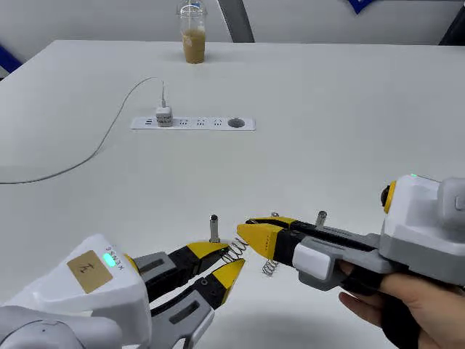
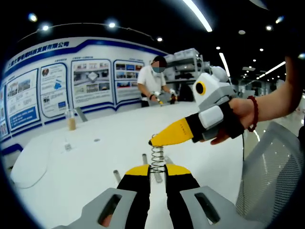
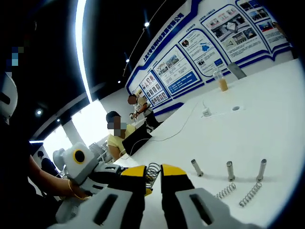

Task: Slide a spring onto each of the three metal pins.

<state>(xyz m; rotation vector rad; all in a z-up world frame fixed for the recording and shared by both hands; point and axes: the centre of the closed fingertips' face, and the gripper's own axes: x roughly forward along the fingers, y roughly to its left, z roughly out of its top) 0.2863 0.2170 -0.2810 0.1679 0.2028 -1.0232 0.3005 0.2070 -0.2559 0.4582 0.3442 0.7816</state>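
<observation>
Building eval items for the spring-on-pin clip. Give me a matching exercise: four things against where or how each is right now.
Things:
1. held spring
2. loose springs
3. pins
4. cup

Place or state:
a. upright on the table, bare
b. far end of the table
c. between the left gripper jaw tips
d. lying flat beside the pins

Pairs: 1-c, 2-d, 3-a, 4-b

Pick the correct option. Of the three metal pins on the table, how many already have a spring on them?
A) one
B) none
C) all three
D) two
B: in the right gripper view the three pins stand bare, two springs lie on the table beside them, and a third spring sits between the jaws of the left gripper.
</observation>
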